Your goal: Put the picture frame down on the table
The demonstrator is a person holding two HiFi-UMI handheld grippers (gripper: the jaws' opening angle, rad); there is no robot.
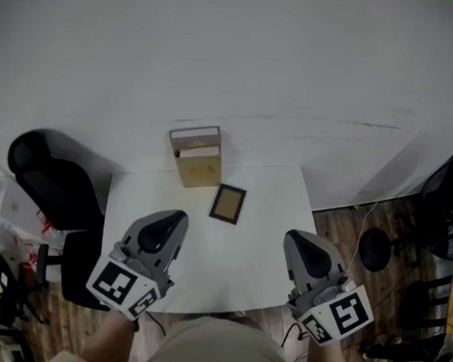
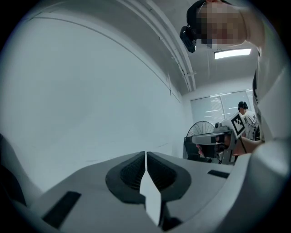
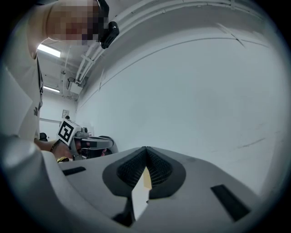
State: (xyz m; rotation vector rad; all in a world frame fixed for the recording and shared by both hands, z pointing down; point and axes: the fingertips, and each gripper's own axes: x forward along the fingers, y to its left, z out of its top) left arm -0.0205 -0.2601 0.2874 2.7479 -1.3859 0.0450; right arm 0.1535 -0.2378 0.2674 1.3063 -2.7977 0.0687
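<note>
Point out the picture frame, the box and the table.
picture frame (image 1: 228, 203), head view, brown middle panel.
box (image 1: 199, 169), head view, tan front face.
table (image 1: 260, 248), head view, bare white top.

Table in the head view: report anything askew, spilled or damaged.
Only the picture frame stands out, mildly: it lies flat on the table, turned slightly out of square with the table's edges, near the cardboard box. Nothing looks spilled or damaged.

white table (image 1: 260, 256), picture frame (image 1: 228, 203) lying flat on it; tan box (image 1: 196, 163) at far edge
</note>
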